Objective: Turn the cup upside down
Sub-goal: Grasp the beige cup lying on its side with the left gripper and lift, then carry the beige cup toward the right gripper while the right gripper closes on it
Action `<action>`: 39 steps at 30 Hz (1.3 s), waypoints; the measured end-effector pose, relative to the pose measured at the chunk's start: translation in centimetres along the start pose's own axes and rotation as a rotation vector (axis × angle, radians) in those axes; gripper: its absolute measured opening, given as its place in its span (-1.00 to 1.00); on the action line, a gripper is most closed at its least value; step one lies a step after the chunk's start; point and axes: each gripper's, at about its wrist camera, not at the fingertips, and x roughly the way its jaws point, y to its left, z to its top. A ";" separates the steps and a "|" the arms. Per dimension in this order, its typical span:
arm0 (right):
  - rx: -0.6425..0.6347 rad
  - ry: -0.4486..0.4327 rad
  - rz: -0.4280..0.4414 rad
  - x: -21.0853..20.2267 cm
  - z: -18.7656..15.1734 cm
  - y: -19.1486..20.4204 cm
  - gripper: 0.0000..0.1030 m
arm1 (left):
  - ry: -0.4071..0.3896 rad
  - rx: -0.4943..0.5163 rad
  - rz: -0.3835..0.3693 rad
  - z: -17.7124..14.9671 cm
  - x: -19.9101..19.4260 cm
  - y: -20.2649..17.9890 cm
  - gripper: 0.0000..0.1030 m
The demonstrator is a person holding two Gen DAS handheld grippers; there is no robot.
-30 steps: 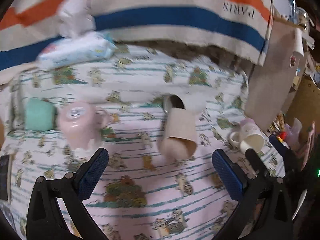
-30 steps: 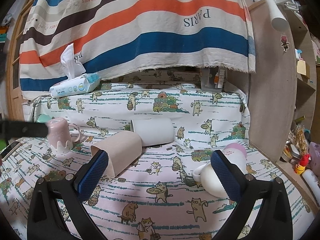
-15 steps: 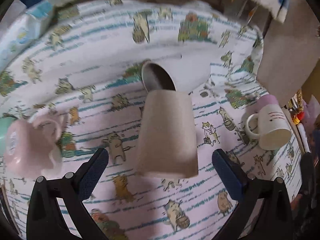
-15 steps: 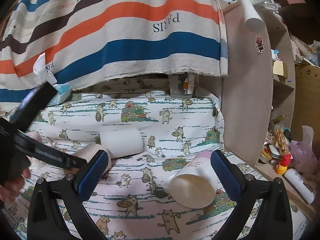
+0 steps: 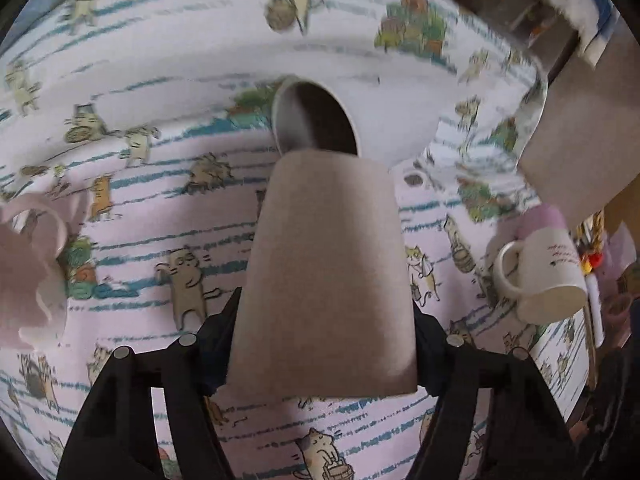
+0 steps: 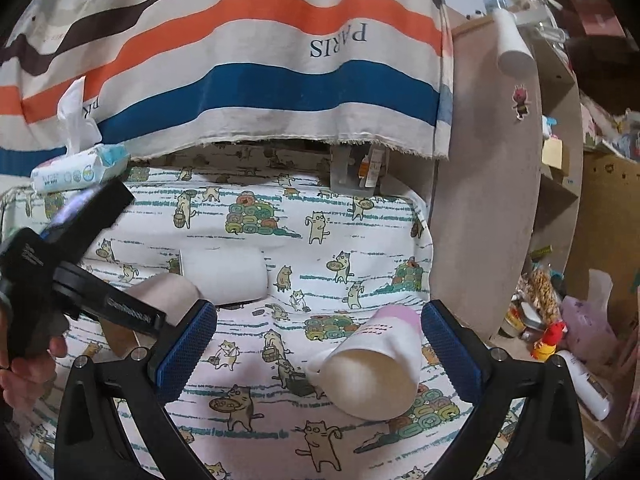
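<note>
Beige cup [image 5: 324, 276] lying on its side on cat-print cloth [image 5: 160, 184], left gripper [image 5: 324, 344] clamped on both its flanks, white cup [image 5: 372, 120] just behind, right gripper [image 6: 318, 346] spread wide, holding nothing, above toppled white mug [image 6: 374, 376]

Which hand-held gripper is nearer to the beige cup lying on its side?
Left. The left hand-held gripper has its fingers on either side of the beige cup. The right hand-held gripper sits apart, open around the white mug.
</note>
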 end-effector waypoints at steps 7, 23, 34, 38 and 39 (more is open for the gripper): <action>-0.002 -0.008 0.001 -0.3 0.0 0.1 0.99 | -0.116 0.013 0.033 -2.8 -4.6 -0.6 0.32; 0.046 0.011 0.034 -0.3 -0.2 -0.4 0.99 | -0.252 -0.147 0.048 -11.9 -6.9 -1.4 0.31; 0.065 0.026 0.059 -0.2 -0.4 -0.6 0.99 | -0.263 -0.073 0.201 -12.1 -5.3 -3.0 0.42; 0.061 0.023 0.062 -0.3 -0.3 -0.5 0.99 | -0.295 -0.045 0.202 -12.1 -6.2 -2.6 0.54; 0.061 0.022 0.062 -0.3 -0.3 -0.5 0.99 | -0.310 -0.037 0.196 -12.2 -6.7 -2.4 0.56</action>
